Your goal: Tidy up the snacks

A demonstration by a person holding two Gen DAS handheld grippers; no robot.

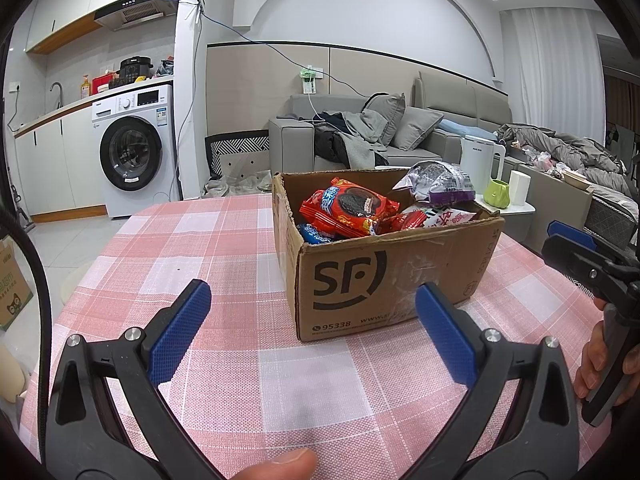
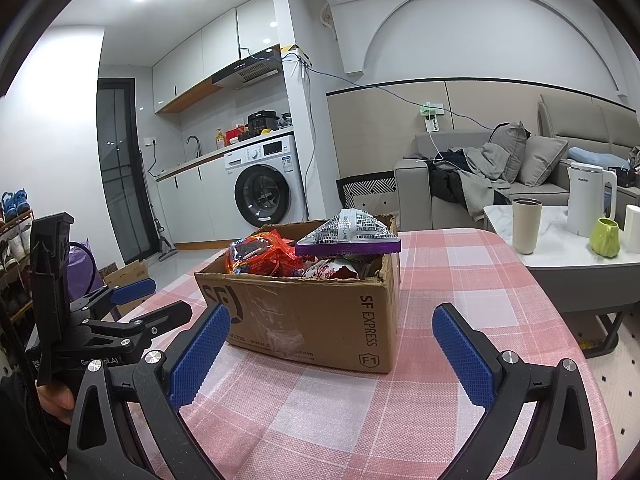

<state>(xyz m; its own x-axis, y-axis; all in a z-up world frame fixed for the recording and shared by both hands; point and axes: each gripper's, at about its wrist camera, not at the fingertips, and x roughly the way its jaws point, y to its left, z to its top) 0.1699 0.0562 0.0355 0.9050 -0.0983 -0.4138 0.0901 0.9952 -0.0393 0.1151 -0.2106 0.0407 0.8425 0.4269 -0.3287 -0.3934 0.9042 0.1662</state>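
Snack box mid-table; left gripper, right gripper fingers spread, empty, short of box.

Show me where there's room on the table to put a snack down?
Bare pink tablecloth lies left of the cardboard box, and more lies in front of it, between the box and the open left tool. The box itself is crowded with snack packets.
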